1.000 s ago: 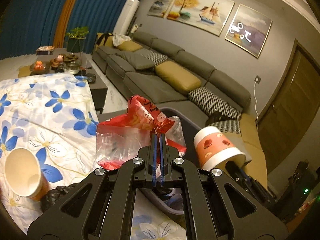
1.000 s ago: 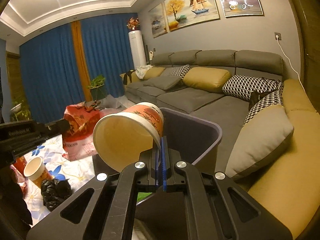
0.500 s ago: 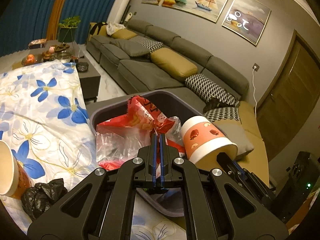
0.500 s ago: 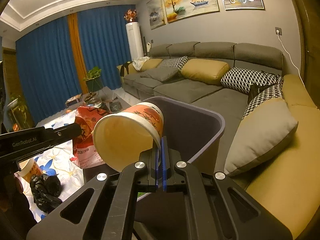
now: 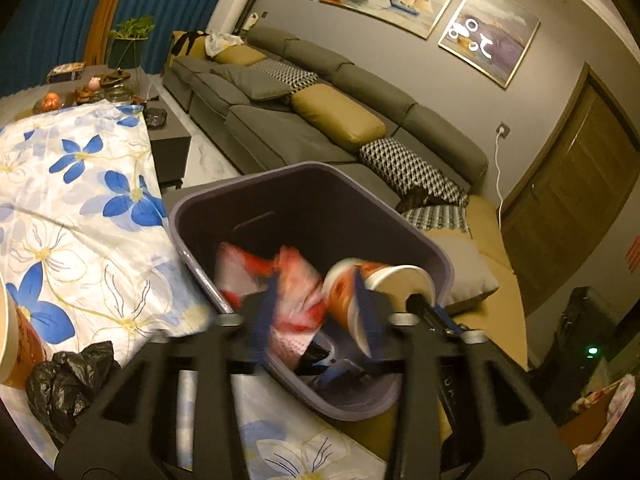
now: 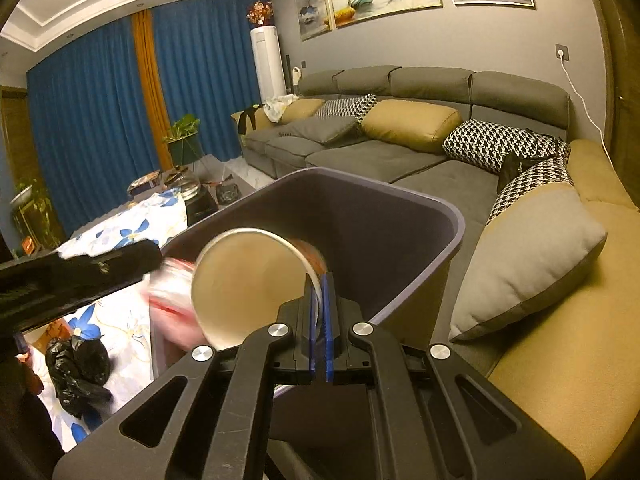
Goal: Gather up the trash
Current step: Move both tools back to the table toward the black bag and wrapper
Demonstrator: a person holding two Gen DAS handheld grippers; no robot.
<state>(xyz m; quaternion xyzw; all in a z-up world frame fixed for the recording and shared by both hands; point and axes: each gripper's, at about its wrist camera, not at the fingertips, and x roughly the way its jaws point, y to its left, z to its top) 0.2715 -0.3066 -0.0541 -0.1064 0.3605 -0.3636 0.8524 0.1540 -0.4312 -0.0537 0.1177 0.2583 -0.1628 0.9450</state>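
Paper cup (image 6: 248, 280) lies tipped on its side over the purple bin (image 6: 420, 216), long axis roughly level, open mouth facing the right wrist cam, base pointing into the bin. Right gripper (image 6: 320, 316) is clamped on the cup's rim, blue pads pressed nearly together w/ the rim wall between them. From the left wrist view the same cup (image 5: 384, 280) shows its orange printed side and white rim, right beside a red-and-white snack bag (image 5: 288, 280), blurred, inside the bin (image 5: 224, 196). Left gripper (image 5: 316, 312) has its fingers (image 5: 264, 312) spread wide apart, gripping nothing; the bag sits between them, contact unclear due to blur. Left cam alone shows the bin's contents; right cam shows only a pink blur of the bag (image 6: 172, 292) behind the cup. Black plastic bag (image 5: 68, 384) lies crumpled on the floral tablecloth (image 5: 80, 200), near a second cup (image 5: 16, 344) at frame edge. Grey sofa (image 6: 400, 152) w/ mustard cushions sits behind.
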